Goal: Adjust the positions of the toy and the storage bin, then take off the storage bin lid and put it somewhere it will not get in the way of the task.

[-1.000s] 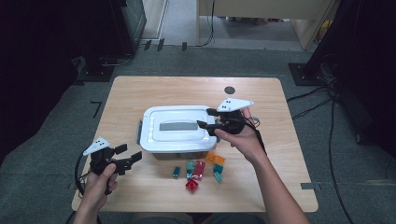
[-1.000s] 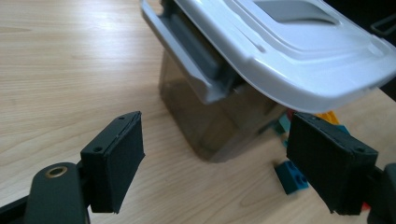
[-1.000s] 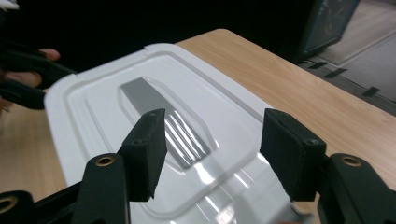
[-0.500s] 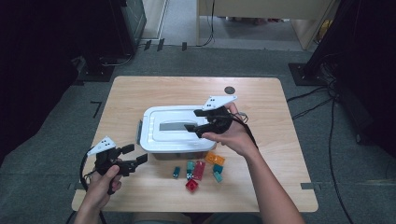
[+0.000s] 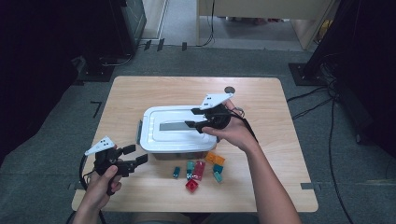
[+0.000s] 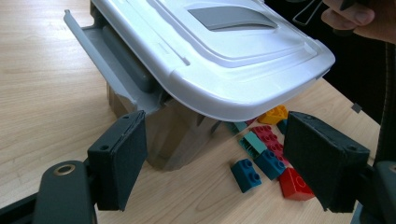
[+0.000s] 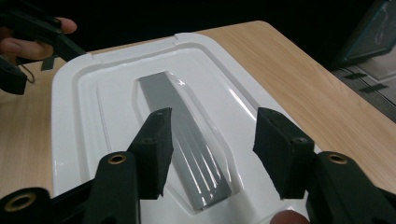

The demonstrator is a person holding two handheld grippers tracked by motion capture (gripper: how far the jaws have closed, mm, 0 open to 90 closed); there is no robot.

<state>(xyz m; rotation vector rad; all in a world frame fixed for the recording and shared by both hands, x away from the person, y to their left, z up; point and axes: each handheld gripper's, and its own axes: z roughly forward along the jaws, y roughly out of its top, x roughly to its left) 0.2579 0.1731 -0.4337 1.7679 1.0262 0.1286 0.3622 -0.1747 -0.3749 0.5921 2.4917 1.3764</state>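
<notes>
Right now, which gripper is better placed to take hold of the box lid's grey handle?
Right. The right gripper hangs over the lid, jaws open astride the grey handle; the left gripper waits beside the box.

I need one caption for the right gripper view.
Open right claw poised above the white lid and its grey handle.

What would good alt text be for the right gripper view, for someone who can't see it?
Two black jaws of the right gripper stand apart, empty, just above the grey handle set in the white lid of a storage box on a wooden table. At top left, fingers hold the left gripper.
</notes>
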